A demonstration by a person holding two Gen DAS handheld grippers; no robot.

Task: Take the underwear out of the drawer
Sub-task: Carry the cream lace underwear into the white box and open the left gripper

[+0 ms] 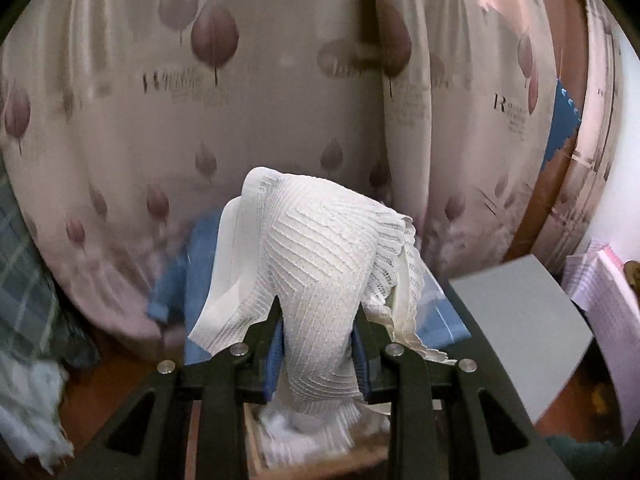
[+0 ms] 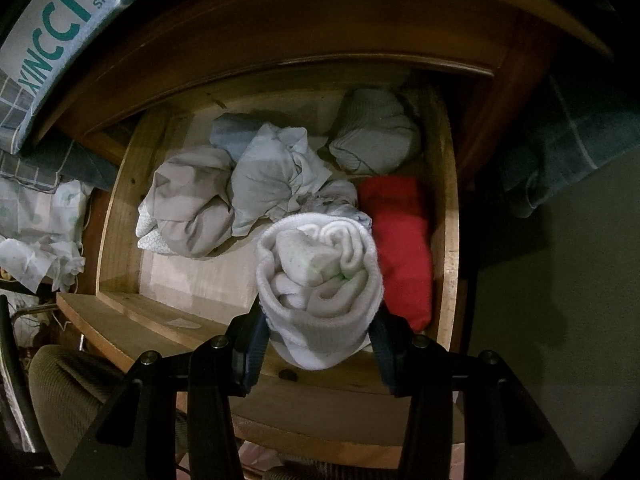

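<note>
White ribbed underwear sits pinched between the left gripper pads, jaws narrow on the cloth; it stands up past the tips, long axis along the fingers, lace edge trailing right, with a curtain behind. Right gripper clamps a white roll, jaws part-wide on it, roll end facing the camera, right at the tips. Drawer lies beyond those fingers, so the right hand is nearer. Count in drawer: about four grey-white bundles, one red piece.

Black tool frames with silver screws and blue finger pads
</note>
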